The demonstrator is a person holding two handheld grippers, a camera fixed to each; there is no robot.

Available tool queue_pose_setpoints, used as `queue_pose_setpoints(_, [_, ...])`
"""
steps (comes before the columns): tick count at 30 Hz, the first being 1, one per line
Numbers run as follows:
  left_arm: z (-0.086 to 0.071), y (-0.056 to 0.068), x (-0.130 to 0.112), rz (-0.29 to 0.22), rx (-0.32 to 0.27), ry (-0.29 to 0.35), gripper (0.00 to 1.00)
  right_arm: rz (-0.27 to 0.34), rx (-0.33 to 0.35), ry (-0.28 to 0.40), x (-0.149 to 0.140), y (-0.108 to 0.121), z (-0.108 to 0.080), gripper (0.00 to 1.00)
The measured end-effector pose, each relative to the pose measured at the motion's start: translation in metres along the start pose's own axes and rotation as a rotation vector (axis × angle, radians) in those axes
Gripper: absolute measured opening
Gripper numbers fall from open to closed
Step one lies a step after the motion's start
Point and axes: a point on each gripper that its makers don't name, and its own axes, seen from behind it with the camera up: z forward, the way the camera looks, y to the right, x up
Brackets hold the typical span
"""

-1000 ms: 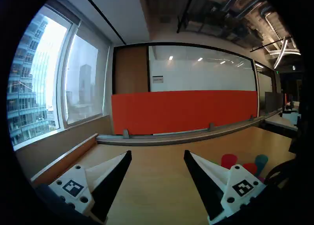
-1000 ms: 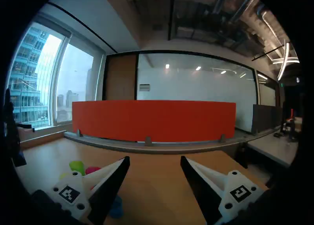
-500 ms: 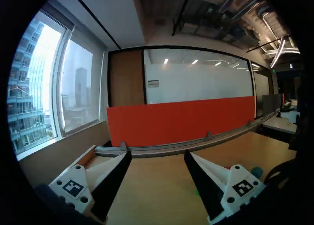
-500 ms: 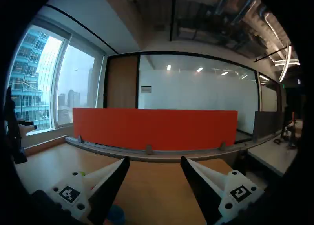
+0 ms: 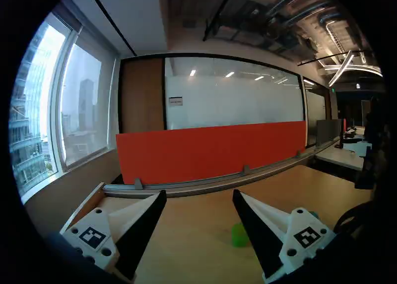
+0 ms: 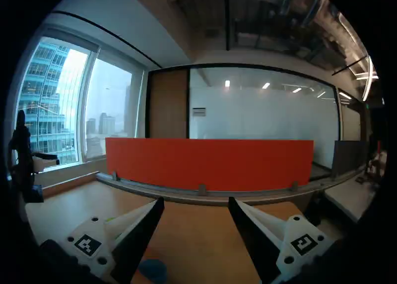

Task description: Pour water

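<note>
In the left gripper view my left gripper (image 5: 198, 192) is open over the wooden table (image 5: 198, 234), nothing between its fingers. A small green cup (image 5: 239, 234) stands on the table just inside the right finger, and a bit of a teal cup (image 5: 313, 214) peeks over that finger. In the right gripper view my right gripper (image 6: 195, 199) is also open and holds nothing. A blue cup (image 6: 153, 270) shows at the bottom beside its left finger, and a green sliver (image 6: 110, 218) shows above that finger. The other gripper (image 6: 25, 165) shows dark at the far left.
An orange divider panel (image 5: 213, 150) on a grey rail closes the table's far edge. Tall windows (image 5: 44, 120) run along the left. A neighbouring desk (image 5: 342, 157) lies to the right, and a dark shape (image 5: 374, 150) stands at the right edge.
Both views have tilted up, and the cups have sunk lower in them. In the left gripper view the red and teal cups slid behind the right finger; a green cup now shows between the fingers.
</note>
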Motion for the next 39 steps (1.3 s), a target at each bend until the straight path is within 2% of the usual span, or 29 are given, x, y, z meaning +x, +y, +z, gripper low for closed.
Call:
queue_pose_setpoints(5, [-0.002,0.006,0.007,-0.004,-0.056,0.005,0.99,-0.02,0.085,0.008,0.003,-0.015,-0.004,1.0])
queue_pose_setpoints(12, [-0.004,0.017,0.011,-0.047,-0.149,0.007,0.99,-0.032,0.187,0.008,0.008,-0.036,-0.008,1.0])
queue_pose_setpoints(23, [-0.005,0.032,0.005,-0.035,-0.25,-0.011,0.99,-0.048,0.293,-0.041,0.001,-0.055,-0.01,1.0])
queue_pose_setpoints(29, [-0.005,0.034,-0.005,-0.017,-0.271,-0.039,0.99,-0.063,0.336,-0.081,-0.01,-0.06,-0.011,1.0])
queue_pose_setpoints(39, [0.0,0.035,-0.024,-0.039,-0.293,-0.081,0.99,-0.083,0.39,-0.143,-0.032,-0.064,-0.014,1.0])
